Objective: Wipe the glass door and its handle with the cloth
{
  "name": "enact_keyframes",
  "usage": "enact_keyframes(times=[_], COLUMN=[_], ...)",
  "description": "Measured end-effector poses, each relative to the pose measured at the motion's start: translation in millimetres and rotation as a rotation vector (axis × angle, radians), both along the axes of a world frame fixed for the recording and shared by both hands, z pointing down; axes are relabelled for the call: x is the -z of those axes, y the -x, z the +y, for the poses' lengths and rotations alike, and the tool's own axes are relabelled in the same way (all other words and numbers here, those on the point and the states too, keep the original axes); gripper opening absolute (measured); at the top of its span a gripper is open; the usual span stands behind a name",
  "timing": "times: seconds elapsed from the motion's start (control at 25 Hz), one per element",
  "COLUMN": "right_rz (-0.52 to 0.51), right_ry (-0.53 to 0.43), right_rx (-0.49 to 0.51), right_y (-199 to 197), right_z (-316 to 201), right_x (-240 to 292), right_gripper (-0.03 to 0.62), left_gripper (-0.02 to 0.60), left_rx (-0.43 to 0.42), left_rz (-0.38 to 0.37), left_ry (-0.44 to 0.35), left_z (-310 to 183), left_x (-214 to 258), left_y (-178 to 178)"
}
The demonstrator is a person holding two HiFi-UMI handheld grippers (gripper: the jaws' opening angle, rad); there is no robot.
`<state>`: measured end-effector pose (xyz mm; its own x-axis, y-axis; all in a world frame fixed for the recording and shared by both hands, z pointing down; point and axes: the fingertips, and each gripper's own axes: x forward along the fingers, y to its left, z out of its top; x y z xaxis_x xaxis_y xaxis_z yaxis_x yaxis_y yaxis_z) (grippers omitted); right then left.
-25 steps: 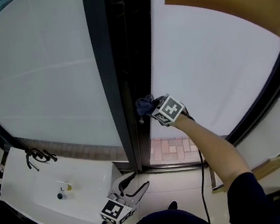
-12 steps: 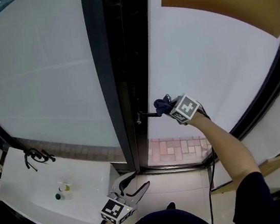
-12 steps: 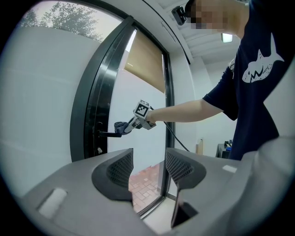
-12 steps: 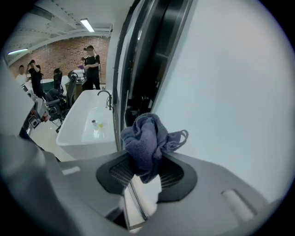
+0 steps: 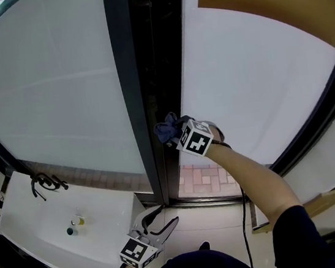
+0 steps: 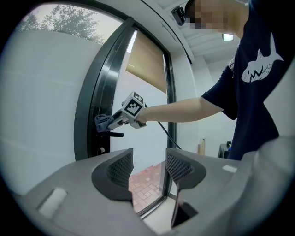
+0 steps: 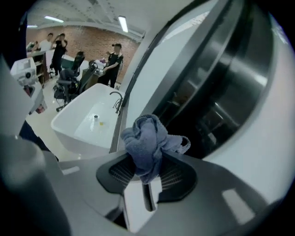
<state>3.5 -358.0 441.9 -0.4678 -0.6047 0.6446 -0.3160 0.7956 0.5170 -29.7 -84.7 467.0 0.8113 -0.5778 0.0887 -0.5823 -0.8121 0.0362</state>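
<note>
Step in hand looks like the handle wipe. Right gripper (image 5: 176, 132) is clamped on the bunched blue cloth (image 5: 167, 128), with the wad sticking out past the jaw tips. Cloth sits against the dark door frame (image 5: 146, 71), just above the handle (image 6: 113, 134) in the left gripper view; can't tell if it touches the bar. To do it well: press the wad onto the bar, run its full length, wrap the underside, then sweep the glass door (image 5: 254, 87). Left gripper (image 5: 165, 216) hangs low, jaws apart, empty.
</note>
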Motion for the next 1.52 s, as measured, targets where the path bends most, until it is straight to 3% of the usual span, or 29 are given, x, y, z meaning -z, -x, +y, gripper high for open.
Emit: enact_keyframes(times=[0.2,0.48,0.96,1.12,1.28,1.52], right_rz=[0.118,0.291,0.403,0.375,0.339,0.448], right_ry=[-0.086,-0.206,-0.172,-0.162,-0.27,-0.479], right_rx=[0.018,0.087,-0.006,-0.053,-0.006,0.197], right_y=[16,-6,-99,-118,-94,-10], right_z=[-8,6,18,22,30,34], right_x=[-23,-35,-66,-61,-37,-33], right_gripper=[0.133,0.132,0.13,0.13,0.132,0.132], left_gripper=[0.215,0.214,0.215,0.213,0.215,0.213], left_rx=[0.019,0.005,-0.052,-0.061,-0.051,-0.037], left_rz=[-0.005,-0.004,-0.001,-0.002,-0.008,0.008], left_ry=[0.005,0.007,0.008,0.014,0.012,0.007], left_z=[-1,-2,-6,-4,-5,-3], left_x=[-5,-9,-6,-6,-11,-5], left_y=[6,4,-12,-11,-5,1])
